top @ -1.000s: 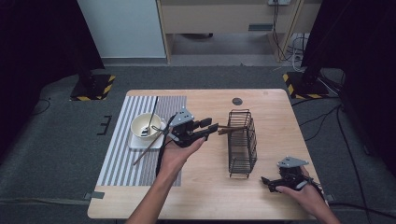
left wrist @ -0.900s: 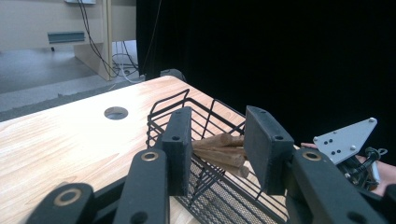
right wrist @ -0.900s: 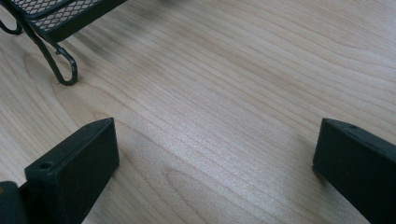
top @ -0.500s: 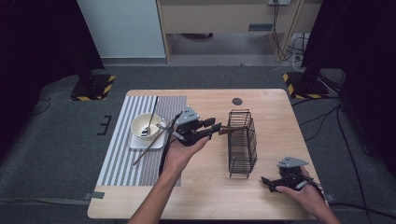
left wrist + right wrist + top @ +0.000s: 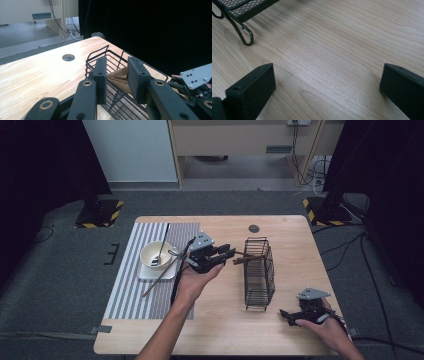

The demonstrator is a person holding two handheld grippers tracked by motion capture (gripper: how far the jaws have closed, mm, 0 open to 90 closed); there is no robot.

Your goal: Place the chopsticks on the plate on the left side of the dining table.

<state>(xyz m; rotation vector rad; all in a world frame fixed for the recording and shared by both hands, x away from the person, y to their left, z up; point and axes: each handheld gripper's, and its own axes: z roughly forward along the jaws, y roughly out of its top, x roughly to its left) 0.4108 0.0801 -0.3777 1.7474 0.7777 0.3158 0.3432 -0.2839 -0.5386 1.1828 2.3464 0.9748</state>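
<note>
The far end of the brown wooden utensil handle (image 5: 119, 76) is masked by my left tongs (image 5: 226, 255) and the black wire basket (image 5: 260, 272), so I cannot make out what kind of utensil it is; its near end lies between the pads, which have just been closing and grip it at the basket's upper rim. My left forearm reaches diagonally across the light wooden bench (image 5: 220, 320), tongs held level. My right tongs (image 5: 327, 82) rest released on the bench near the basket's foot.
</note>
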